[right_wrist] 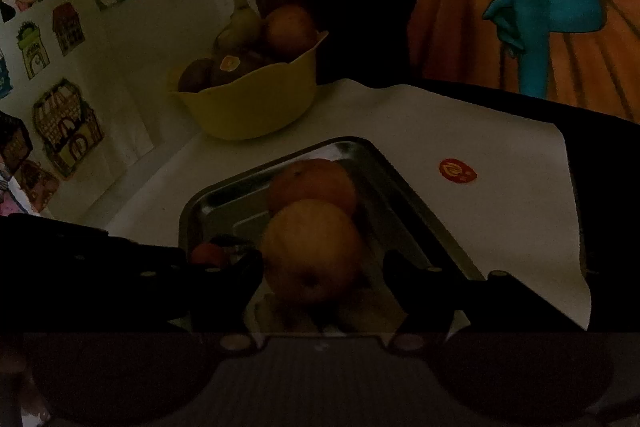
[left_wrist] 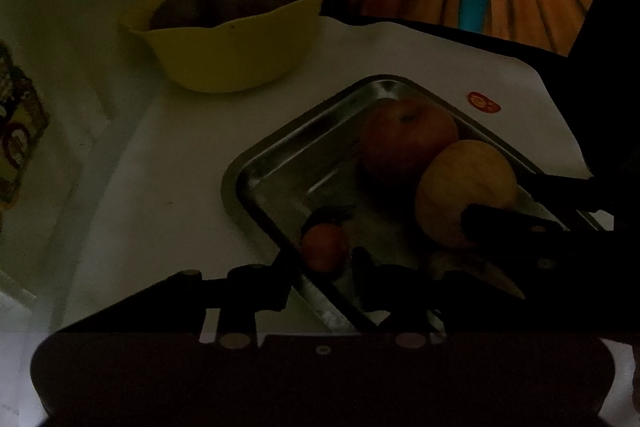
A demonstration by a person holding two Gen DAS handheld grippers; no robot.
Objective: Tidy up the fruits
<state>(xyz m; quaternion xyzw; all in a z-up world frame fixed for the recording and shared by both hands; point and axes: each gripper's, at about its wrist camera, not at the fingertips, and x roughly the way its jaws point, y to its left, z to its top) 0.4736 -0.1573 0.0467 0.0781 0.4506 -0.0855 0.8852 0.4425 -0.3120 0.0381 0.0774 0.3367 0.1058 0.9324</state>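
**Dim scene, fruit on tray**

White paper-covered counter [left_wrist: 168, 163], dark room. Rectangular shiny steel tray [left_wrist: 256, 167] holds a round red apple [left_wrist: 408, 139], a matte yellow apple [right_wrist: 312, 251] pinched by the right tool [right_wrist: 320, 283], and a small red fruit [left_wrist: 324, 247] between the left tool's [left_wrist: 324, 267] slightly spread fingers; contact unclear.

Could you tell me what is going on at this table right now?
A person is sorting fruit with a gripper in each hand. Both reach into the metal tray. The left gripper has a small red fruit between its fingers; whether it is gripped is unclear. The right gripper sits around a yellow apple, next to a red apple. A yellow bowl behind holds more fruit.
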